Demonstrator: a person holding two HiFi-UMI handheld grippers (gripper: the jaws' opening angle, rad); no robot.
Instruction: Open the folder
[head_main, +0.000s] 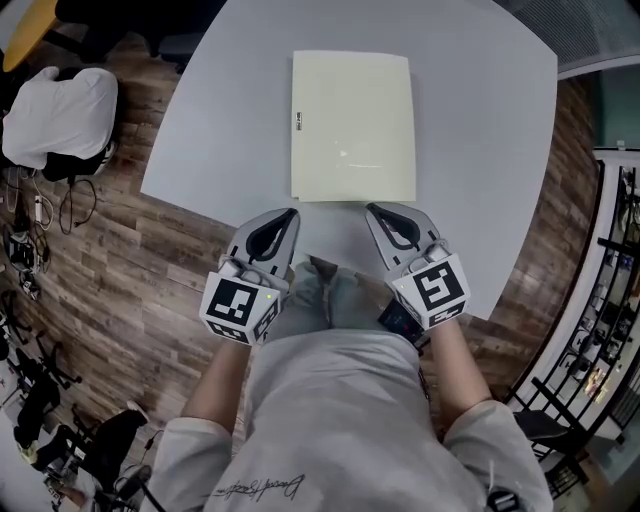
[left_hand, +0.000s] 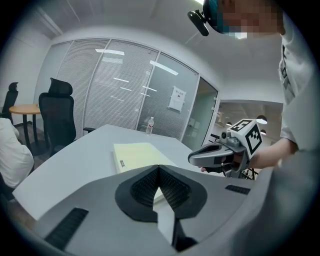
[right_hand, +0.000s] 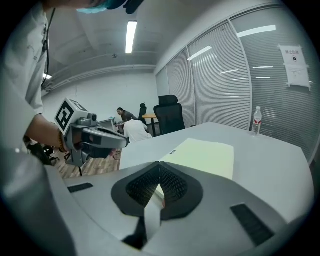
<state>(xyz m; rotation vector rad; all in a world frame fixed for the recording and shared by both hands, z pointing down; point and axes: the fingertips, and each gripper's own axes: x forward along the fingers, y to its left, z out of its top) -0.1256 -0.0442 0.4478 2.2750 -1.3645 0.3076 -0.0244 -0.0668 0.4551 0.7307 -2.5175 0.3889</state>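
Nothing's opened yet, so I'd call this the approach step. Left gripper (head_main: 291, 214) sits at the folder's 7 o'clock, jaws clenched together on nothing. The pale yellow flat rectangular folder (head_main: 352, 125) lies closed on the light grey desk (head_main: 480, 120). Right gripper (head_main: 371, 209) is at its 5 o'clock, jaws pinched empty too. Next, I'd guess, one gripper parts its jaws and catches the cover's free edge.

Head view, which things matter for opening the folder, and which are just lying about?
For the job: the closed folder, the table under it, left gripper and right gripper, both shut and empty.
Lying about: water bottle, black office chair, round wooden table.
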